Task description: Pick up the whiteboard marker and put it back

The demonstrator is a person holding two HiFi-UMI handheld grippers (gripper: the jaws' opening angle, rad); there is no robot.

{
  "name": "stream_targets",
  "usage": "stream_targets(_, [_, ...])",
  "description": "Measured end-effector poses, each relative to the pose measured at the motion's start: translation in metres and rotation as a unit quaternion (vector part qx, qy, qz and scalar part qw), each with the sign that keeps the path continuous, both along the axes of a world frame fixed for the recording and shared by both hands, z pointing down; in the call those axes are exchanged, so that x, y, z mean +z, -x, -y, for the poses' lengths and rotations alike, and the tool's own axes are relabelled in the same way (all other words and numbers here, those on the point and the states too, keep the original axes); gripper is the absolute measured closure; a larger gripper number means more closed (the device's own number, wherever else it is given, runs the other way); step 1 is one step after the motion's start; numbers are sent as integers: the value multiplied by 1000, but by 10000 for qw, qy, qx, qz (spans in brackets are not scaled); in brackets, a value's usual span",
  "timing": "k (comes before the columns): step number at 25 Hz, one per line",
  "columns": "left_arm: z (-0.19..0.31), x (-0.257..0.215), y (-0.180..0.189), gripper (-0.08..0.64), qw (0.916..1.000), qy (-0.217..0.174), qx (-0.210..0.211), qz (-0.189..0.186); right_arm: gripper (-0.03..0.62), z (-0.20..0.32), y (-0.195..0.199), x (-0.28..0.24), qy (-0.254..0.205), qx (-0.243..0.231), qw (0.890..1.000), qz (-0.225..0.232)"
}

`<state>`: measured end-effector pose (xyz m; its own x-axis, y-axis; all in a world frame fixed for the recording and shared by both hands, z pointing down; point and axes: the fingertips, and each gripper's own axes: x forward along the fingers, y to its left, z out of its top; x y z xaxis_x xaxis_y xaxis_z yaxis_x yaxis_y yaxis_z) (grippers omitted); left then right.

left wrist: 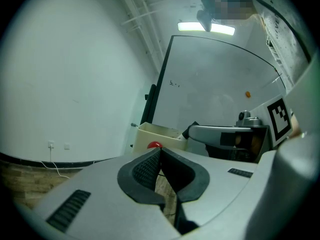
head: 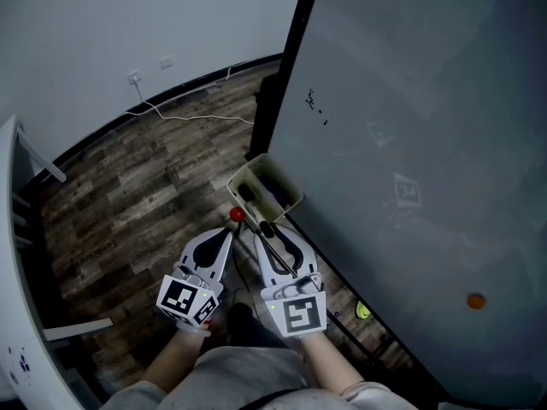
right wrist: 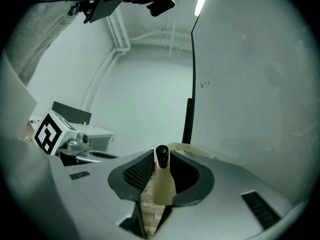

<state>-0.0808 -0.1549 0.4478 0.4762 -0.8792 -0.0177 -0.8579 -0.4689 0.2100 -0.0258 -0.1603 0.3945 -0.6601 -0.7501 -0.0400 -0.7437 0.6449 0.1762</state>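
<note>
The whiteboard marker, with a cream body and a black tip, stands between the jaws of my right gripper, which is shut on it. In the head view the right gripper points at a cream tray fixed to the whiteboard's lower edge, and the marker's dark tip sits just short of the tray. My left gripper is beside it on the left, its jaws closed with nothing in them. A small red round thing shows at the tray's near corner.
The big grey whiteboard fills the right side, with an orange dot and small marks on it. A white cable lies on the wood floor by the wall. A white stand is at left.
</note>
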Motion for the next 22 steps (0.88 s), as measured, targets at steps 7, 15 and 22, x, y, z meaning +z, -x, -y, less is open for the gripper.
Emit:
stream_targets(7, [2, -2, 1, 545, 10000, -4, 7, -23, 511, 1, 1, 0, 19, 2, 10000, 32])
stream_targets(15, [8, 7, 1, 545, 10000, -7, 47, 12, 514, 6, 0, -3, 65, -103, 9999, 110])
stream_targets(22, [13, 3, 4, 545, 10000, -2, -16, 23, 514, 8, -3, -6, 123, -131, 9997, 152])
